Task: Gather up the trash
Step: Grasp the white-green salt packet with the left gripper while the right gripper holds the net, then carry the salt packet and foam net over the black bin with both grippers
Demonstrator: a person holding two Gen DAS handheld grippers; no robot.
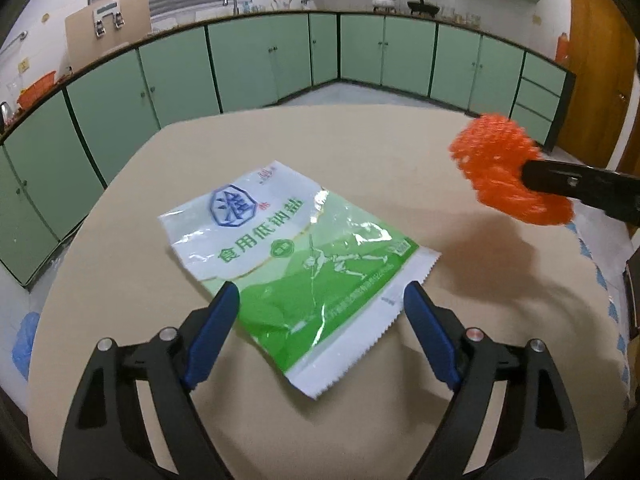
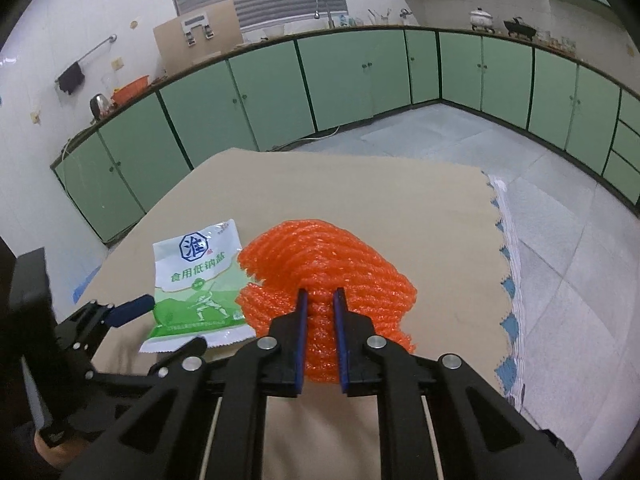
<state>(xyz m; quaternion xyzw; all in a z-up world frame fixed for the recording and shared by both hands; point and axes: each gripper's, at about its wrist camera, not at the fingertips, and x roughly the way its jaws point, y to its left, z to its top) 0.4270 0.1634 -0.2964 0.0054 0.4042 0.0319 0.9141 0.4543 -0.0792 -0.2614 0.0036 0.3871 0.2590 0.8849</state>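
Right claw (image 2: pixel 320 294) around orange netting (image 2: pixel 328 264)

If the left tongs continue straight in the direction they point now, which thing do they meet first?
Most likely the green and white salt packet lying flat on the table. The open left tongs point down at its near end, with nothing between. How far above it they are is unclear.

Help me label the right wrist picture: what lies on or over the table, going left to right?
Left gripper → green and white packet → orange foam net, pinched in the right gripper → blue and white cloth edge along the table.
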